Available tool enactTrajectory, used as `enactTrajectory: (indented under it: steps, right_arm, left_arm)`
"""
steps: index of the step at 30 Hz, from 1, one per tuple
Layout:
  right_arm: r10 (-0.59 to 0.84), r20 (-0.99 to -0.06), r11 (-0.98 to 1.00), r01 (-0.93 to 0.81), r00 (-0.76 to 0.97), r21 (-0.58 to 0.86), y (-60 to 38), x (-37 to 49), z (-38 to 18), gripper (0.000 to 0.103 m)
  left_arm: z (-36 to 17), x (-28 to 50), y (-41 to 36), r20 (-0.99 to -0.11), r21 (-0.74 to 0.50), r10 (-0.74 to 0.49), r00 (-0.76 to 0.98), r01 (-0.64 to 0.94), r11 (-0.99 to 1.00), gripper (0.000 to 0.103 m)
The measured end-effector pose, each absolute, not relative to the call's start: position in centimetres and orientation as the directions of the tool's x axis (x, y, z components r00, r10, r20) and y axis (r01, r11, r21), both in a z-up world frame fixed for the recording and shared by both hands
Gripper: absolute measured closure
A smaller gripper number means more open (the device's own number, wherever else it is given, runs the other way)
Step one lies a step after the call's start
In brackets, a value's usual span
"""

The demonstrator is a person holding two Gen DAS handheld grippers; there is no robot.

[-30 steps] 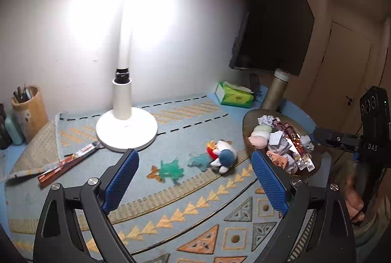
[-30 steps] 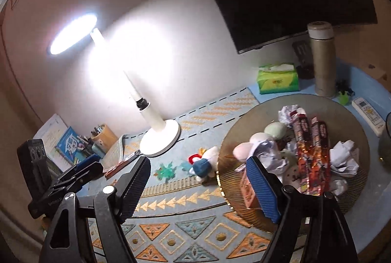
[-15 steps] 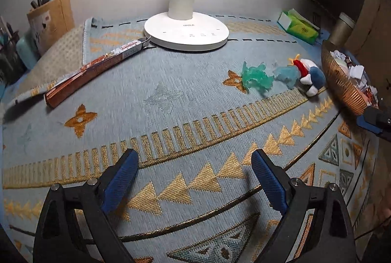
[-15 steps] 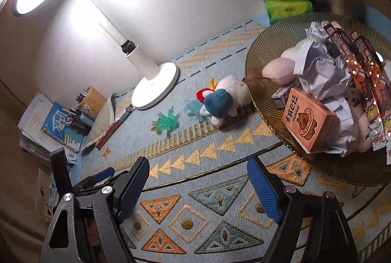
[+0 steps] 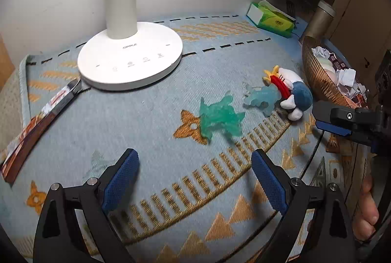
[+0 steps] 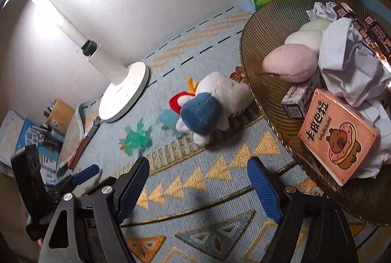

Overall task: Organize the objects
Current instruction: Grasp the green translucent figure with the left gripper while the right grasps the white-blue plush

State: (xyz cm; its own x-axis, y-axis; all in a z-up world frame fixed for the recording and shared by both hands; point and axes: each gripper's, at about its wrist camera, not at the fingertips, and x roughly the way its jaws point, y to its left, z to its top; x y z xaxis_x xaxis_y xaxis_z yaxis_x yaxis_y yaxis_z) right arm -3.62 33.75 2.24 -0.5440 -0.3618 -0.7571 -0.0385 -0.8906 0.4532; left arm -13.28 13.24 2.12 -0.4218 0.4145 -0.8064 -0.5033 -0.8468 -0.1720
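Two grippers are in view, both released and grasping nothing. Left gripper (image 5: 195, 180) hangs low over the patterned mat (image 5: 146, 121) with its blue pads wide apart, pointed toward the green translucent toy (image 5: 218, 117), which lies on the mat at 12 o'clock from the pads, near but apart from them. At 2 o'clock from that toy lies a paler blue translucent toy (image 5: 262, 98), touching or just beside the plush toy (image 5: 292, 92), a white body with blue cap, red and yellow trim. Plush toy rests against the outer wall of the woven basket (image 6: 266, 26), at 9 o'clock from it in the right wrist view. Right gripper (image 6: 199, 183) is likewise spread, above the mat's triangle border, with the plush toy at 12 o'clock. Basket holds crumpled paper (image 6: 352, 67), a pink box with a cartoon animal (image 6: 338, 133), round pastel soft items (image 6: 290, 62) and snack sticks. White lamp base (image 5: 130, 60) stands at 11 o'clock from the left gripper; a long wrapped stick (image 5: 36, 121) lies at 9 o'clock; a green tissue pack (image 5: 271, 20) sits at 1 o'clock near the wall.
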Motion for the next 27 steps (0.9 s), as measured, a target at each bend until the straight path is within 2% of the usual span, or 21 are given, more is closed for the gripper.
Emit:
enactTrajectory:
  steps: [3, 8, 10, 12, 13, 16, 18, 19, 22, 27]
  right_arm:
    - [-0.411, -0.726, -0.838, -0.085, -0.551, 0.539, 33.7, -5.3, 2.2, 0.022]
    - [-0.356, -0.715, -0.793, -0.211, -0.602, 0.572, 33.7, -6.8, 1.6, 0.022]
    - [-0.328, -0.721, -0.767, -0.273, -0.610, 0.580, 33.9, -7.3, 1.0, 0.022]
    - [-0.321, -0.714, -0.741, -0.305, -0.622, 0.598, 34.1, -7.5, 0.5, 0.022]
    - [-0.302, -0.712, -0.740, -0.315, -0.633, 0.594, 34.1, -7.5, 0.6, 0.022]
    - [-0.282, -0.711, -0.738, -0.328, -0.645, 0.590, 33.9, -7.6, 0.4, 0.038]
    - [-0.278, -0.711, -0.742, -0.326, -0.646, 0.586, 33.8, -7.5, 0.2, 0.061]
    - [-0.302, -0.709, -0.737, -0.315, -0.637, 0.598, 33.8, -7.6, 0.0, 0.066]
    - [-0.317, -0.710, -0.749, -0.294, -0.629, 0.594, 33.8, -7.5, 0.1, 0.067]
    - [-0.377, -0.646, -0.760, -0.177, -0.664, 0.625, 33.6, -4.4, 2.7, 0.068]
  left_arm:
    - [1.9, -14.1, 15.2, -0.800, -0.164, 0.439, -0.410, -0.553, -0.817, 0.010]
    - [1.5, -14.6, 17.5, -0.795, -0.079, 0.418, -0.440, -0.608, -0.790, 0.015]
    - [1.2, -14.9, 17.7, -0.796, -0.090, 0.428, -0.428, -0.615, -0.783, 0.024]
    - [1.1, -14.9, 17.7, -0.787, -0.079, 0.427, -0.445, -0.613, -0.786, 0.027]
    - [1.2, -14.9, 17.6, -0.784, -0.083, 0.432, -0.445, -0.615, -0.784, 0.035]
    - [1.3, -14.9, 17.5, -0.780, -0.089, 0.446, -0.439, -0.627, -0.774, 0.052]
    - [1.3, -14.9, 17.5, -0.780, -0.070, 0.432, -0.452, -0.623, -0.779, 0.058]
    - [1.4, -14.9, 17.3, -0.780, -0.079, 0.437, -0.448, -0.623, -0.779, 0.058]
    - [1.8, -14.5, 16.4, -0.773, -0.114, 0.455, -0.443, -0.608, -0.786, 0.059]
    - [3.6, -11.6, 14.0, -0.749, -0.168, 0.488, -0.449, -0.583, -0.795, 0.059]
